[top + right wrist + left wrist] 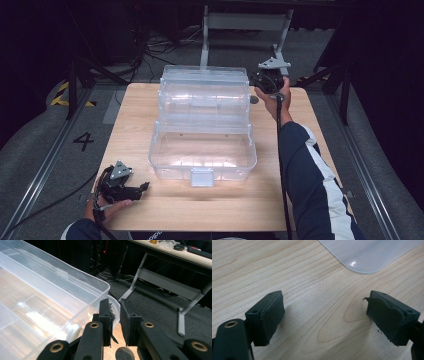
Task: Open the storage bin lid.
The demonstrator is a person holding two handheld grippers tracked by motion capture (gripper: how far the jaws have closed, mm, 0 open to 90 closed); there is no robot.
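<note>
A clear plastic tiered box (202, 120) stands open in the middle of the wooden table (150, 210), its upper trays stepped back behind the low front tray. My right gripper (256, 86) is at the box's far right corner. In the right gripper view its jaws (115, 315) stand almost together, with the thin clear rim (100, 287) of the top tray running in between the pads. My left gripper (142, 187) lies low on the table at the near left. Its jaws (324, 315) are wide apart over bare wood, a rounded corner of the box (364, 257) just ahead.
A latch tab (202, 177) juts from the box's front wall. Behind the table are a white desk frame (245, 30) and loose cables on the grey floor. Yellow-black tape (62, 95) marks the floor at the left.
</note>
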